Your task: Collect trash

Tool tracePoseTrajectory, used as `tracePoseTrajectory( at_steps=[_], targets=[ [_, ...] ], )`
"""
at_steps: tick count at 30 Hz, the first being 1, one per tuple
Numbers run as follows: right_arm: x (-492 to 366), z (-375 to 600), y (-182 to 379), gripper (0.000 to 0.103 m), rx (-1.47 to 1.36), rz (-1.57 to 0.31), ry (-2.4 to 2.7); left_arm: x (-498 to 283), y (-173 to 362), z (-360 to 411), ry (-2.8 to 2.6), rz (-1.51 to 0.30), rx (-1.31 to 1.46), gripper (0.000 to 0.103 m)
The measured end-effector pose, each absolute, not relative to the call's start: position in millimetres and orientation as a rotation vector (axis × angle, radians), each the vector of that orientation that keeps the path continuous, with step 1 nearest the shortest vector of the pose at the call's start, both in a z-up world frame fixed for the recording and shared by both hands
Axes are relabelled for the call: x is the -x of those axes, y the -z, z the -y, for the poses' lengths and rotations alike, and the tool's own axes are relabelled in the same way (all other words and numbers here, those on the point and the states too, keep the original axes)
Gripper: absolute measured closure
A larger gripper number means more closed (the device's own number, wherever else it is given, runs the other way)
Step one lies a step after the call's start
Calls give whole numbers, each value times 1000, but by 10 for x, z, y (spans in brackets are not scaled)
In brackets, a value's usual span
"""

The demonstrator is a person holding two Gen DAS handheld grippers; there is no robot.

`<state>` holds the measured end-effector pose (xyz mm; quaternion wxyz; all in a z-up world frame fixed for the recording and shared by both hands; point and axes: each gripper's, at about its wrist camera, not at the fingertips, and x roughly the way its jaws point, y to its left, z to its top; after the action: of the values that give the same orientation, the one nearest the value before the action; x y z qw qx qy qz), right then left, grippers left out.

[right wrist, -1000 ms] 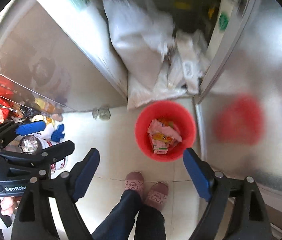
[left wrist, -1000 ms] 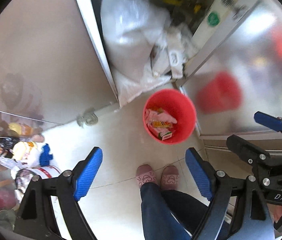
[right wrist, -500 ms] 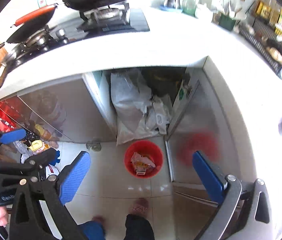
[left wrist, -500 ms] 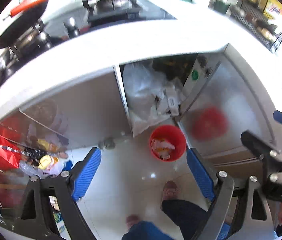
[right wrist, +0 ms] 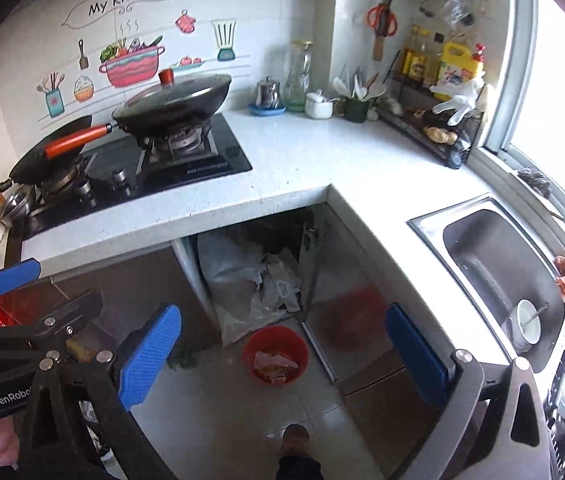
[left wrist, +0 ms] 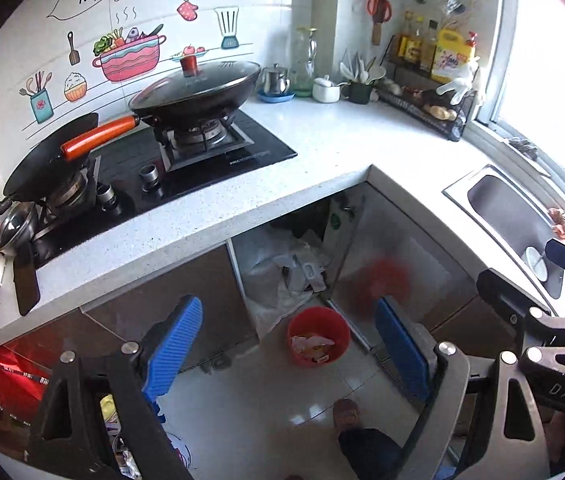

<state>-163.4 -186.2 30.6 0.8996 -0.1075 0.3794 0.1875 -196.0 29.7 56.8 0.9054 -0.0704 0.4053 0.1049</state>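
Observation:
A red bin [left wrist: 318, 336] [right wrist: 275, 354] stands on the tiled floor below the worktop corner, with wrappers [left wrist: 311, 347] [right wrist: 274, 365] lying inside it. My left gripper [left wrist: 288, 354] hangs open high above the floor, nothing between its blue pads [left wrist: 172, 346]. Beside it my right gripper [right wrist: 282, 360] is open just as wide and empty, its blue pads [right wrist: 148, 356] framing the bin far below. Each gripper shows at the edge of the other's view.
Behind the bin an open cabinet holds white bags [left wrist: 282, 272] [right wrist: 242, 276]; its steel door [left wrist: 386, 256] stands ajar. The white worktop [left wrist: 322, 148] carries a stove with a lidded wok [left wrist: 196, 90], and a steel sink [right wrist: 498, 264]. A person's foot [left wrist: 345, 414] stands on the floor.
Both grippers have risen well away from the bin, so the bin looks much smaller and the worktop, stove and sink have come into view. The right jaws have spread wider.

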Motion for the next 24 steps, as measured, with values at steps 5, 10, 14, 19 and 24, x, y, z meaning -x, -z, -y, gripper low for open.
tracePoseTrajectory(
  at_steps=[5,10,14,19,24],
  targets=[
    [2118,1934,-676,1,206,-706,-287,2325,-900,-221,-121,-759,125,16],
    [2413,1955,-851,1,196,-663,-217,2663,-1119,-106,-70,-710,131,16],
    [2560,1969,-873,1,192,-642,-185,2847,-1168,-54,-46,-704,136,16],
    [2689,2016,-880,1,186,-643,-189,3033,-1223,-18,-39,-693,112,16],
    [2776,2055,-914,1,181,-624,-194,3163,-1296,31,-46,-662,104,16]
  ],
)
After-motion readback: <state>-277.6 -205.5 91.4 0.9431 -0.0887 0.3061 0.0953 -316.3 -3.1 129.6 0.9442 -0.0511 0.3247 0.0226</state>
